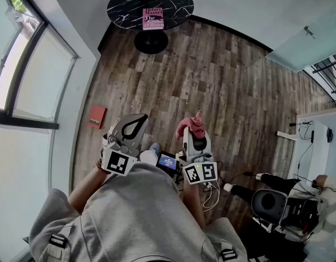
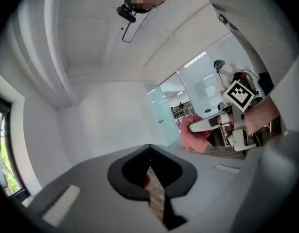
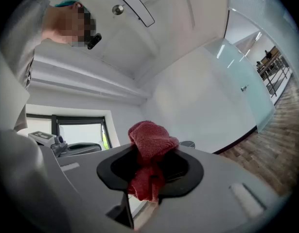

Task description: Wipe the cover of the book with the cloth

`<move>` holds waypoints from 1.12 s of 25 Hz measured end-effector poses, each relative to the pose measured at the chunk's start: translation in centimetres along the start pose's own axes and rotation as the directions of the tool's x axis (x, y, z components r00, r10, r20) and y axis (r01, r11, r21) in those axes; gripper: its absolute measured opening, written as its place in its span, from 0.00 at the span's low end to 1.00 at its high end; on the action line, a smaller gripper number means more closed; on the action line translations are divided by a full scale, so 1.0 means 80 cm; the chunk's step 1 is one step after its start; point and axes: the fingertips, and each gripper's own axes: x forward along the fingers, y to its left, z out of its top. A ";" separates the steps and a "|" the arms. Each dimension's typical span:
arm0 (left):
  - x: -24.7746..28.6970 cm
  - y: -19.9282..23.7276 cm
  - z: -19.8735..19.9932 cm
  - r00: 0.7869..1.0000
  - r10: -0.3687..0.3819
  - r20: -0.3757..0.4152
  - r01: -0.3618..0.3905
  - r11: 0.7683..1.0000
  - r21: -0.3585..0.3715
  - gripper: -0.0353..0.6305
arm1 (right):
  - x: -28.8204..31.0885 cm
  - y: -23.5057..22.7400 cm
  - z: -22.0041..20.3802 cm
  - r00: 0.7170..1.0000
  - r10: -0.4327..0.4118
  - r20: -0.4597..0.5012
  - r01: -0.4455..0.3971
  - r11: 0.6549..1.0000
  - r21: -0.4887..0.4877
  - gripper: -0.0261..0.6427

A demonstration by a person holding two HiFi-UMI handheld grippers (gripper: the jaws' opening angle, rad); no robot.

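At the far end of the wooden floor [image 1: 211,81], a round black table [image 1: 124,7] bears the book [image 1: 153,18]. The book lies flat with its pink cover up, well apart from both grippers. Near the bottom of the head view I hold the two grippers level, side by side in front of the body. My right gripper [image 1: 195,136] has its jaws clamped on the red cloth [image 1: 189,125]. In the right gripper view the cloth bunches up above the jaws and hangs a little below them. My left gripper [image 1: 130,129] has its jaws together, with nothing between them. The left gripper view shows only floor through the narrow slit. A flat red object [image 1: 96,116] lies on the floor by the window wall, beside the left gripper.
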 end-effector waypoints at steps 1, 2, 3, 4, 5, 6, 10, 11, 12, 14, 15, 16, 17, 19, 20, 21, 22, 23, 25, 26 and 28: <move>0.013 0.012 0.003 1.000 0.014 -0.003 -0.014 1.000 -0.002 0.05 | 0.016 -0.012 0.007 1.000 0.004 -0.002 -0.004 1.000 0.000 0.24; 0.024 0.023 0.005 1.000 0.028 -0.007 -0.028 1.000 -0.002 0.05 | 0.031 -0.024 0.014 1.000 0.010 -0.005 -0.010 1.000 0.001 0.25; 0.032 0.032 0.005 0.999 0.039 -0.011 -0.039 0.999 -0.002 0.05 | 0.045 -0.033 0.018 1.000 0.021 -0.007 -0.021 1.000 0.004 0.25; 0.036 0.041 0.003 0.999 0.048 -0.015 -0.048 0.999 0.000 0.05 | 0.058 -0.040 0.019 0.999 0.037 -0.011 -0.036 0.999 0.009 0.25; 0.036 0.049 -0.001 0.998 0.056 -0.019 -0.056 0.998 0.002 0.05 | 0.068 -0.045 0.019 0.998 0.054 -0.017 -0.054 0.999 0.009 0.26; 0.033 0.054 -0.008 0.998 0.064 -0.024 -0.064 0.998 0.001 0.05 | 0.076 -0.049 0.016 0.997 0.069 -0.027 -0.070 0.998 -0.001 0.26; 0.015 0.055 -0.051 0.992 0.107 -0.069 -0.111 0.992 -0.058 0.05 | 0.086 -0.056 0.001 0.992 0.100 -0.078 -0.107 0.990 -0.097 0.27; 0.017 0.060 -0.062 0.990 0.115 -0.086 -0.122 0.989 -0.086 0.05 | 0.093 -0.057 0.002 0.991 0.103 -0.085 -0.112 0.988 -0.108 0.28; 0.021 0.067 -0.072 0.987 0.120 -0.104 -0.131 0.985 -0.112 0.05 | 0.102 -0.059 0.003 0.990 0.107 -0.089 -0.116 0.987 -0.110 0.28; 0.036 0.082 -0.086 0.985 0.123 -0.117 -0.140 0.979 -0.146 0.05 | 0.120 -0.063 0.007 0.989 0.110 -0.097 -0.120 0.987 -0.108 0.28; 0.046 0.090 -0.092 0.986 0.121 -0.114 -0.138 0.978 -0.155 0.05 | 0.129 -0.067 0.007 0.989 0.105 -0.104 -0.116 0.987 -0.112 0.28; 0.056 0.098 -0.098 0.987 0.117 -0.109 -0.134 0.978 -0.163 0.05 | 0.140 -0.071 0.006 0.989 0.094 -0.112 -0.107 0.987 -0.120 0.28; 0.068 0.107 -0.106 0.988 0.112 -0.102 -0.129 0.976 -0.174 0.05 | 0.151 -0.076 0.005 0.990 0.077 -0.121 -0.093 0.987 -0.131 0.28; 0.092 0.128 -0.124 0.991 0.104 -0.086 -0.121 0.969 -0.218 0.05 | 0.179 -0.088 0.005 0.990 0.034 -0.139 -0.055 0.987 -0.152 0.28; 0.105 0.141 -0.133 0.992 0.098 -0.078 -0.114 0.964 -0.242 0.05 | 0.195 -0.093 0.007 0.990 0.011 -0.144 -0.034 0.987 -0.159 0.28; 0.119 0.155 -0.139 0.994 0.090 -0.063 -0.103 0.961 -0.257 0.05 | 0.210 -0.098 0.011 0.989 -0.007 -0.147 -0.017 0.986 -0.164 0.28; 0.133 0.170 -0.143 0.996 0.081 -0.041 -0.089 0.961 -0.262 0.05 | 0.227 -0.103 0.016 0.989 -0.021 -0.150 -0.005 0.986 -0.169 0.28; 0.146 0.186 -0.143 0.997 0.075 -0.015 -0.076 0.964 -0.255 0.05 | 0.243 -0.107 0.021 0.988 -0.030 -0.153 0.002 0.984 -0.176 0.28; 0.168 0.221 -0.145 0.997 0.069 0.025 -0.061 0.970 -0.233 0.05 | 0.277 -0.117 0.029 0.986 -0.043 -0.160 0.012 0.982 -0.191 0.28; 0.176 0.239 -0.147 0.997 0.068 0.038 -0.058 0.972 -0.227 0.05 | 0.294 -0.121 0.033 0.986 -0.051 -0.160 0.019 0.981 -0.194 0.28; 0.190 0.276 -0.153 0.996 0.067 0.066 -0.052 0.976 -0.211 0.05 | 0.332 -0.125 0.042 0.986 -0.065 -0.156 0.036 0.982 -0.186 0.28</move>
